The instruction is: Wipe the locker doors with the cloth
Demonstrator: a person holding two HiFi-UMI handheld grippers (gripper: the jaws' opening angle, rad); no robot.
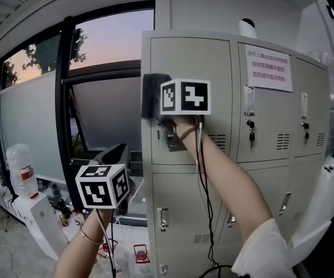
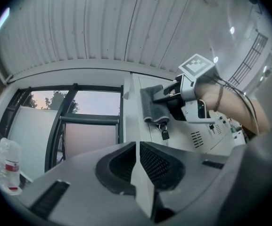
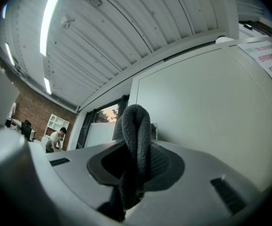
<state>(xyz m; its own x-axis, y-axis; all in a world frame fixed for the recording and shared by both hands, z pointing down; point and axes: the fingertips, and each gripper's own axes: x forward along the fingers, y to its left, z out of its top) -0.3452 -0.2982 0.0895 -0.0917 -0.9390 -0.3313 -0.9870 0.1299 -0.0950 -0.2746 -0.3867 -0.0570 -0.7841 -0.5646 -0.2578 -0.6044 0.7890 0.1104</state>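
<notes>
The right gripper [image 3: 135, 168] clamps a folded dark grey cloth [image 1: 153, 95] against the left edge of the pale grey metal locker's upper left door [image 1: 198, 59], while the left gripper [image 2: 136, 171], jaws together and empty, hangs low, near left.

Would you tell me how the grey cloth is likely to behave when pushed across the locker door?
Probably floppy: the cloth folds over itself in the right tongs. Likely light, since that pinch alone holds it up. Its fuzzy pile should drag rather than slip on the door.
</notes>
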